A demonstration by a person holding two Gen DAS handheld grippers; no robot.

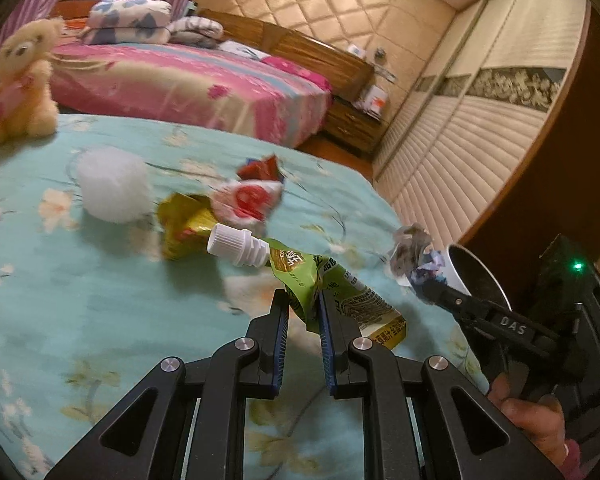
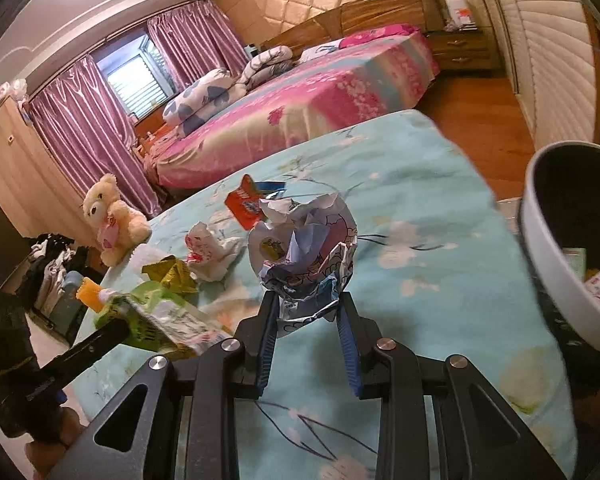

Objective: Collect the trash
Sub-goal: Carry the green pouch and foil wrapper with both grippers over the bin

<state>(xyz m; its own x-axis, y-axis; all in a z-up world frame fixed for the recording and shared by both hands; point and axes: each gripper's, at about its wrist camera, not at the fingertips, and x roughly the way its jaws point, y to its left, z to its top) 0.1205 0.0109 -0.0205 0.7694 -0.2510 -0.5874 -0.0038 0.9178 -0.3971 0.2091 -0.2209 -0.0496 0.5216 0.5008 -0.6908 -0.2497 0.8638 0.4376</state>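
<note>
My right gripper (image 1: 430,286) carries the only lettering I can read cleanly: "DAS", in pale capitals on its black finger. The green spouted drink pouch (image 1: 332,300) pinched in my left gripper (image 1: 304,304) bears printed characters and a block of small print, all too blurred to make out (the same goes for the red-and-white wrappers (image 1: 248,200) on the bedspread).

One teddy bear (image 2: 110,216), perhaps six trash pieces (image 1: 244,200).
</note>
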